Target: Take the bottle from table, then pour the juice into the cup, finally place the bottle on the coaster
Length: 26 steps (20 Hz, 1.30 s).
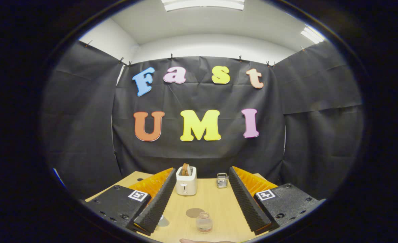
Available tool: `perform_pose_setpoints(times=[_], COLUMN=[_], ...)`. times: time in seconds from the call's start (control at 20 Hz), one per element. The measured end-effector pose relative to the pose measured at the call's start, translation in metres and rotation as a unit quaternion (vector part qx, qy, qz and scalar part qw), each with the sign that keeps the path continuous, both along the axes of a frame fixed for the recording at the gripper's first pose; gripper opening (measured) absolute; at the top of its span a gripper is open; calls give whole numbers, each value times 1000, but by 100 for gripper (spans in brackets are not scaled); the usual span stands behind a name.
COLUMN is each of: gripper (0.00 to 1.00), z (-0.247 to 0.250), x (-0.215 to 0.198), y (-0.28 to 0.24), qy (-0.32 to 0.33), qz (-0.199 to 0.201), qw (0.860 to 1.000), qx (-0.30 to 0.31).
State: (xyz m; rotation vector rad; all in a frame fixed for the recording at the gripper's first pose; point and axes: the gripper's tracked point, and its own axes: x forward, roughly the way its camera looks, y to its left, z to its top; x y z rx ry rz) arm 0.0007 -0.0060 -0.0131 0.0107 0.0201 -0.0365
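Wooden table (215,199), pale top, runs from the booth's black wall toward the camera. Gripper (204,222) held above it, level, fingers spread wide with nothing between the ribbed pads; left finger (158,202) and right finger (246,202) stand well apart, each angling outward toward the near side. Toaster (186,182), cream-coloured, sits at the far side of the table, beyond the fingers and closer to the left one; a slice of bread (185,168) stands upright in its slot. A small metal rack-like object (222,180) sits at about the same depth, just beside the far end of the right finger; what it is cannot be told. Nearer, between the fingers, a round brown coaster (194,213) lies flat on the wood, bare. Just near of the coaster and a little to its right stands a small clear glass vessel (204,222), upright, narrow neck, a shallow layer of amber liquid in the bottom; bottle or cup cannot be told. It is close to the coaster, not on it, and touched by neither finger. A pale round patch (163,221) shows at the left fingertip, partly hidden. A sliver of a hand (202,241) shows nearest the camera, below the vessel.
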Motion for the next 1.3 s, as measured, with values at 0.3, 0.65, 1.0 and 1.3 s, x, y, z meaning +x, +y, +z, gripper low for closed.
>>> perform_pose_setpoints(times=[0.3, 0.65, 1.0, 1.3], gripper=[100, 100, 100, 100], z=[-5, -32, -60, -102], x=[4, 18, 37, 51], y=[-5, -13, -18, -21], qy=[3, 16, 2, 13], qz=[-9, -15, -13, -19], qw=[1000, 1000, 1000, 999], qx=[-12, -22, -25, -36])
